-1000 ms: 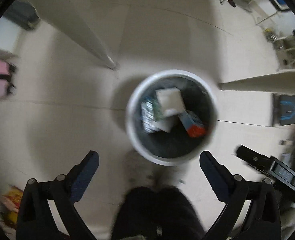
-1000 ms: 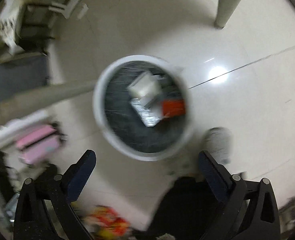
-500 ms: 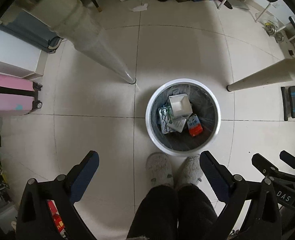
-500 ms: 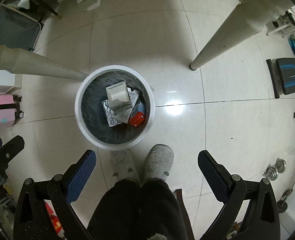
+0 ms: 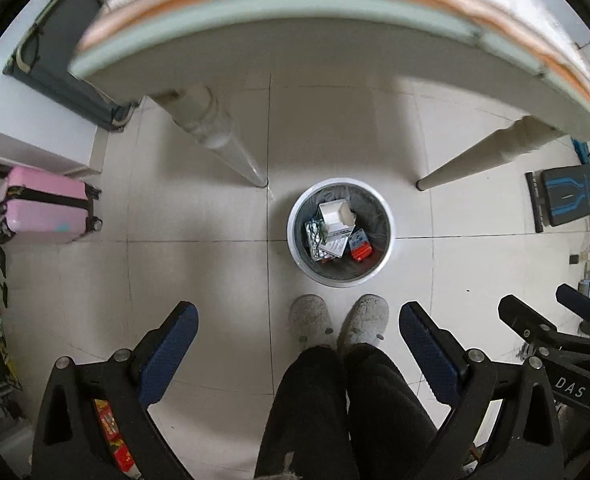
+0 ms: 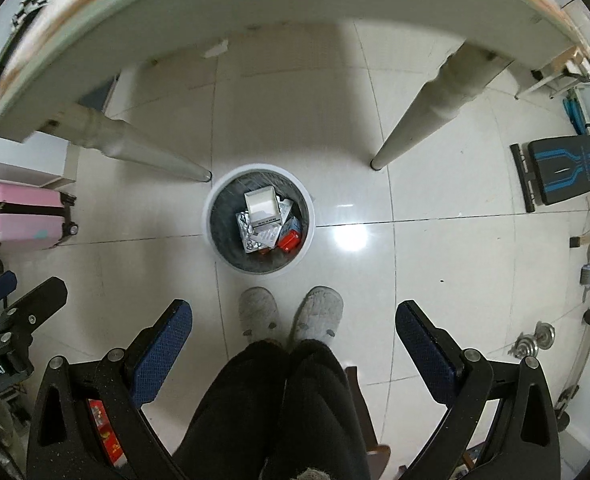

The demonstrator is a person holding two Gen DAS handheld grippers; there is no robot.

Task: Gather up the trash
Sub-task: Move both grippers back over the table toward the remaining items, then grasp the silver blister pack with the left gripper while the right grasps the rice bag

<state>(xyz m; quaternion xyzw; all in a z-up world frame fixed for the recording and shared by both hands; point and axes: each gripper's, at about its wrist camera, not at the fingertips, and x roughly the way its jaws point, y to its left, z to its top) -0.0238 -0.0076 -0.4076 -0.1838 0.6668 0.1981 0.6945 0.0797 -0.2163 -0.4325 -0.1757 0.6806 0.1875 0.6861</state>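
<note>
Change: both grippers have risen; the table edge [image 5: 295,12] now fills the top of each view.
Suitcase: pink suitcase [image 5: 43,212] at far left.
Left gripper [image 5: 297,332]: fingers spread wide, empty.
Trash bin [image 5: 389,240]: on floor between table legs, just beyond the slippers [image 5: 311,320], holding a white box [image 5: 337,214], foil packs, red carton [image 5: 361,250].
Right gripper [image 6: 293,328]: fingers spread wide, empty.

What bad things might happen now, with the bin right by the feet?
The trash bin stands just ahead of the slippers, so a step forward might kick it over and spill the white box. The table edge hangs close above, so lifting the open left gripper or right gripper might knock it.
</note>
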